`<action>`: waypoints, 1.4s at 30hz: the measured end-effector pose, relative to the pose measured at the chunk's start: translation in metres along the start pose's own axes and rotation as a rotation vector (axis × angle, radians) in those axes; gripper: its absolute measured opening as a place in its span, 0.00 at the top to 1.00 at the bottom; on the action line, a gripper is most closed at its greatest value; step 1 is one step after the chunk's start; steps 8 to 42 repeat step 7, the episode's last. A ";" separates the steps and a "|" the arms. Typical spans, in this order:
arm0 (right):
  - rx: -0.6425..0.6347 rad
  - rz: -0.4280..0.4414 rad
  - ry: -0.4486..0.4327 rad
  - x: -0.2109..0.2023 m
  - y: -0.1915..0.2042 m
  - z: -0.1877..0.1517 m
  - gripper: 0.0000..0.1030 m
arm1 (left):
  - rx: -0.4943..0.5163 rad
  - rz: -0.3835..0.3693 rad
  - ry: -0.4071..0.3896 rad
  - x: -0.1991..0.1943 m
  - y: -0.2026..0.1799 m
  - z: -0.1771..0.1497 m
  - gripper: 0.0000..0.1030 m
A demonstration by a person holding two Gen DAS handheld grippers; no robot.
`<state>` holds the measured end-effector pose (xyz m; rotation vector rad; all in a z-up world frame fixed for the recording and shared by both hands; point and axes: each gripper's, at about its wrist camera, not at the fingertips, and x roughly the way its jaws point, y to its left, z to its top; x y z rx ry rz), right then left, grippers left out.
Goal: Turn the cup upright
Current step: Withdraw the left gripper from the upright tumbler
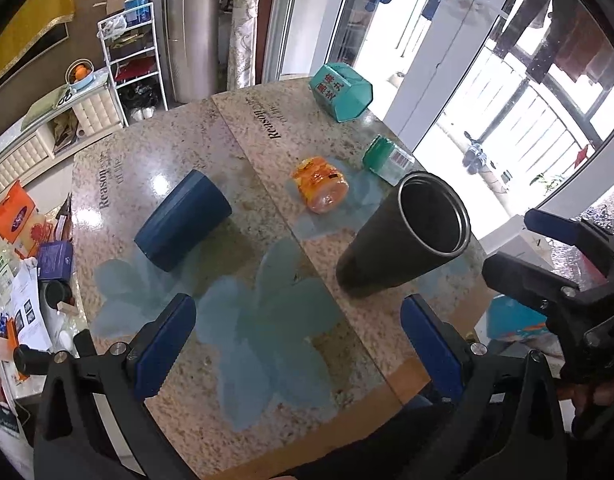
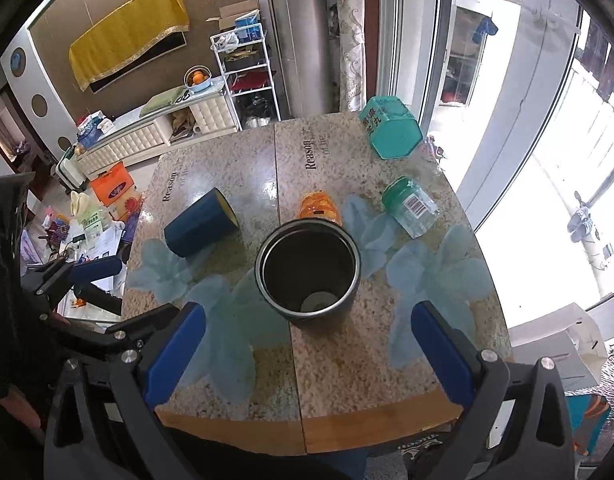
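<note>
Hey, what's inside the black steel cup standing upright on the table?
The black steel cup looks empty: the right wrist view shows bare metal walls and a pale round patch at the bottom. The near inner wall is hidden by the rim.

bright glass doors beside a brown wall, white cabinet and wire shelf

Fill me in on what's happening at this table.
A person holds a two-finger gripper in each hand above a speckled table. Both the left gripper and the right gripper are open and hold nothing. The black steel cup stands upright, mouth up, in front of the right gripper. A blue cup lies on its side to the left, untouched. An orange jar and a green-capped jar also lie on their sides behind.
</note>
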<state>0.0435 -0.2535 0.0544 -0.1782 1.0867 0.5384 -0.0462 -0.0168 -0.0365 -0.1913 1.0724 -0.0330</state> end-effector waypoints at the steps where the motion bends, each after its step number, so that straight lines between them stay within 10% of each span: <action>1: 0.002 0.004 -0.001 0.000 -0.001 0.000 0.00 | 0.000 0.003 0.002 0.000 0.000 0.000 0.00; 42: -0.005 0.017 -0.003 -0.001 0.002 0.002 0.00 | -0.005 0.015 -0.008 -0.001 -0.001 0.002 0.00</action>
